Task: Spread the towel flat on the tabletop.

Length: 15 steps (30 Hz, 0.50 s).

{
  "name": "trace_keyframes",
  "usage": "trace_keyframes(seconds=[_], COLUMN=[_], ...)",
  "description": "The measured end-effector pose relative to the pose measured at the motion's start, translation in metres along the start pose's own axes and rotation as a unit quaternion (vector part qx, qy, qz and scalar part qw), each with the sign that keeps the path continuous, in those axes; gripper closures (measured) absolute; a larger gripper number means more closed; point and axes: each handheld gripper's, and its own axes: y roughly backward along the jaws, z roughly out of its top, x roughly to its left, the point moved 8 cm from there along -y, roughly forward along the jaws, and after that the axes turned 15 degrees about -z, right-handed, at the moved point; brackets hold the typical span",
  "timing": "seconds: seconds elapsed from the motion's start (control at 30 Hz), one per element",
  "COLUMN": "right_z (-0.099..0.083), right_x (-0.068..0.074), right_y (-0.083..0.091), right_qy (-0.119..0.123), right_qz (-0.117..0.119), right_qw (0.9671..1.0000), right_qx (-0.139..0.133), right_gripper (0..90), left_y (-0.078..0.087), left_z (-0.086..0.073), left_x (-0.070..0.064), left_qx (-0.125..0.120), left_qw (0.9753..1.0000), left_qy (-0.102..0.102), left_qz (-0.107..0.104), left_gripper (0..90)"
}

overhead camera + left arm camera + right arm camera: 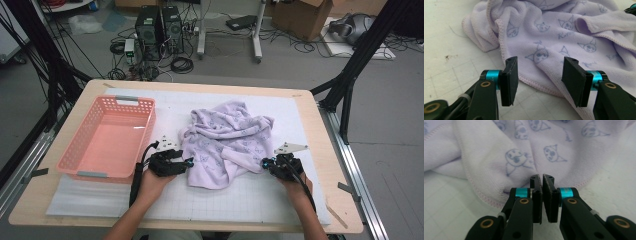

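Near the bench's [320, 165] front edge, the left hand-held gripper [539, 75] gapes wide over the lilac towel's [225, 142] hem while the right hand-held gripper [542, 195] sits closed against it, holding nothing visible.

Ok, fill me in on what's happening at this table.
A person works a crumpled lilac towel on the table's white mat with two hand-held grippers. The left gripper is open, its jaws straddling the towel's hemmed edge. The right gripper has its jaws closed at the opposite edge; whether cloth is pinched between them is hard to tell. A pink basket sits empty at the left.
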Motion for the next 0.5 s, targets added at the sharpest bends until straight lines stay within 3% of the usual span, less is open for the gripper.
trace_keyframes(seconds=[0.07,0.1,0.13,0.23,0.27,0.3,0.37,0.47,0.5], right_z=[0.000,0.000,0.000,-0.006,-0.006,-0.011,-0.013,-0.014,-0.010], right_x=[-0.012,-0.012,-0.034,-0.070,-0.070,-0.085,-0.087,-0.084,-0.075], right_y=[0.002,0.002,0.007,0.013,0.013,0.017,0.018,0.019,0.021], right_qy=[0.003,0.003,-0.018,-0.046,-0.046,-0.078,-0.087,-0.096,-0.096], right_qz=[-0.041,-0.041,-0.092,-0.168,-0.168,-0.186,-0.189,-0.171,-0.140], right_qw=[0.9991,0.9991,0.9954,0.9844,0.9844,0.9789,0.9776,0.9801,0.9844], right_qx=[-0.005,-0.005,-0.018,-0.025,-0.025,-0.030,-0.033,-0.031,-0.044], right_gripper=[86.4,86.4,86.3,86.0,86.0,85.1,83.2,68.0,63.4], left_y=[0.000,0.000,-0.001,-0.002,-0.004,-0.005,-0.007,-0.009,-0.010], left_z=[-0.001,-0.001,-0.001,-0.003,-0.003,-0.004,-0.004,-0.005,-0.006], left_x=[0.001,0.001,0.000,-0.001,-0.002,-0.004,-0.006,-0.009,-0.010], left_qx=[0.001,0.001,0.001,0.004,0.006,0.008,0.013,0.021,0.025], left_qw=[1.0000,1.0000,1.0000,1.0000,0.9999,0.9999,0.9998,0.9996,0.9995], left_qy=[0.000,0.000,0.001,0.001,0.001,-0.001,-0.004,-0.010,-0.012], left_qz=[0.000,0.000,-0.002,-0.005,-0.008,-0.010,-0.014,-0.017,-0.018], left_gripper=[46.7,46.7,46.7,46.7,46.7,46.7,46.7,46.7,46.1])
